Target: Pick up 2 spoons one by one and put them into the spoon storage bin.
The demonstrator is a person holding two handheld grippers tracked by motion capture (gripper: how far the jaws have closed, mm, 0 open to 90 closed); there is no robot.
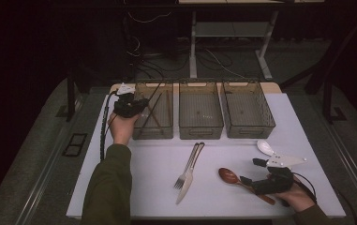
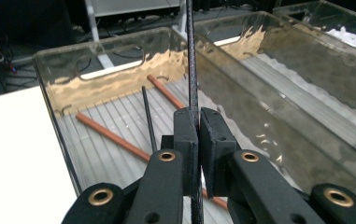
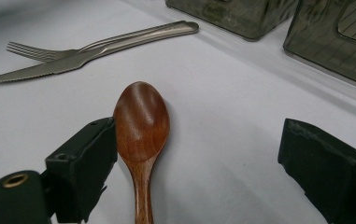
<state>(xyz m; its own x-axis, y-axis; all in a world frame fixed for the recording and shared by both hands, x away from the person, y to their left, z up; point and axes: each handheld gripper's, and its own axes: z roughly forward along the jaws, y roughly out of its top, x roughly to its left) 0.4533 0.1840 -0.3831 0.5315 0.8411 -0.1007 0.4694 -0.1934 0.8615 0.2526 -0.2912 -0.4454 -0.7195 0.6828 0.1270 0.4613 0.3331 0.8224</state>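
Note:
My left gripper [image 2: 198, 116] is shut on a thin black chopstick [image 2: 193, 60] that stands up between its jaws. It hovers over the left clear bin [image 2: 49, 88], where two brown chopsticks [image 2: 112, 135] and another black chopstick [image 2: 148, 119] lie. In the high view the left gripper [image 1: 134, 107] sits at that bin's [image 1: 152, 133] near left corner. My right gripper [image 3: 199, 140] is open on the table, jaws either side of a wooden spoon [image 3: 141, 119] whose bowl lies close to the left jaw. From above, the right gripper [image 1: 252, 171] straddles the spoon [image 1: 230, 176].
Three clear bins stand in a row at the back; the middle bin [image 1: 200, 133] and right bin [image 1: 249, 132] sit beside the left one. A metal fork [image 1: 185, 174] and knife [image 1: 186, 185] lie crossed mid-table. A white spoon [image 1: 264, 146] lies right of them.

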